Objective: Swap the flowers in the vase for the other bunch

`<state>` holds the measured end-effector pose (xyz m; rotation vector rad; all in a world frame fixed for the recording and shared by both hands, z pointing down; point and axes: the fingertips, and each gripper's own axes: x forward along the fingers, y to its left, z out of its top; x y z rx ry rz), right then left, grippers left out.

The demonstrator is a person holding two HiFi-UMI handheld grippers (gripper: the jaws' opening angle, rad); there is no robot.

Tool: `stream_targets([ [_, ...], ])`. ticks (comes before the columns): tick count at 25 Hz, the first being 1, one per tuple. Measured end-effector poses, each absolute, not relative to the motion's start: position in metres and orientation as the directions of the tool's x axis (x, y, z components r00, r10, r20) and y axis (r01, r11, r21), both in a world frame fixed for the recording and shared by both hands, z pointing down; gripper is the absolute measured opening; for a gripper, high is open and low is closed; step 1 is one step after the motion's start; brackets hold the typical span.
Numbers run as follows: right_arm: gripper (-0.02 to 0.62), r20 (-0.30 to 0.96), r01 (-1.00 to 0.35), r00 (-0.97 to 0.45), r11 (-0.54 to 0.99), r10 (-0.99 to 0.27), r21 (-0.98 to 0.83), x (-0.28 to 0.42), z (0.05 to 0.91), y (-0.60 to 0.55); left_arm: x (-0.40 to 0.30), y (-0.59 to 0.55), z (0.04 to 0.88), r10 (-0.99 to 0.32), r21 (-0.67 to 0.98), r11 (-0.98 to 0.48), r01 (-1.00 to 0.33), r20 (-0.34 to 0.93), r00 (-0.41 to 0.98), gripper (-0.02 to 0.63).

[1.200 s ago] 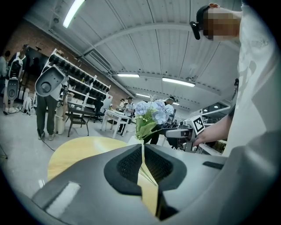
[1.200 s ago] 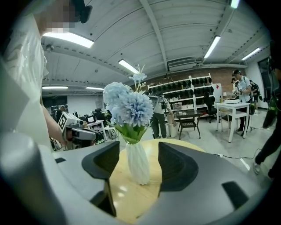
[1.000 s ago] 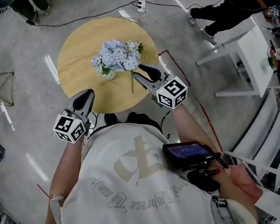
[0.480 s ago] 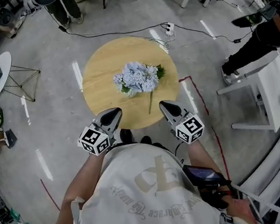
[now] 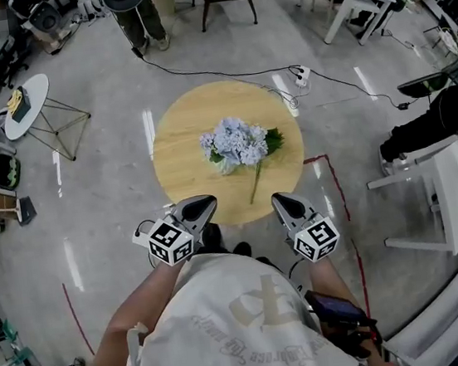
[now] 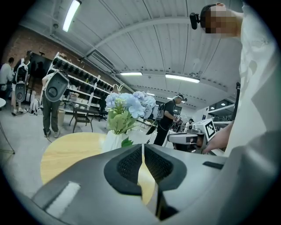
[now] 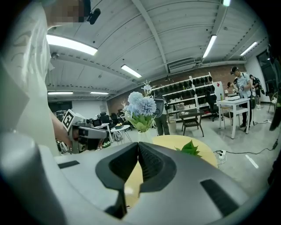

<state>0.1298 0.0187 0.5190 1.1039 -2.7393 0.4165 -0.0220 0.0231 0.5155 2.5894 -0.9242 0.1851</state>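
Note:
On a round wooden table [image 5: 180, 130] stands a white vase [image 5: 227, 166] of pale blue flowers [image 5: 225, 139]. Against it lies a second blue bunch [image 5: 252, 151] with green leaves, its stem [image 5: 256, 186] pointing at the near edge. My left gripper [image 5: 206, 203] and right gripper [image 5: 280, 201] hover at that near edge, short of the flowers, both shut and empty. The left gripper view has closed jaws below the vase [image 6: 112, 140] and flowers [image 6: 127, 102]. In the right gripper view the flowers [image 7: 141, 107] and a leaf [image 7: 189, 148] lie beyond closed jaws.
A power strip and cable [image 5: 302, 74] lie on the floor behind the table. Red tape [image 5: 340, 197] marks the floor to the right. A small white side table [image 5: 26, 102] stands far left, white desks [image 5: 455, 182] at the right, and a person [image 5: 136, 2] stands beyond.
Both grippers have drawn back from over the table to its near edge, and the table now sits farther off. The right jaws, parted beside the lying stem before, are now closed and empty.

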Motion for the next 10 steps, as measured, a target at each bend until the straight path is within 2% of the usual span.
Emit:
stream_targets([
  [10, 0.008, 0.242, -0.675, -0.737, 0.709, -0.631, -0.207, 0.144, 0.527, 0.047, -0.008, 0.058, 0.523, -0.606, 0.314, -0.680, -0.663, 0.268, 0.749, 0.020],
])
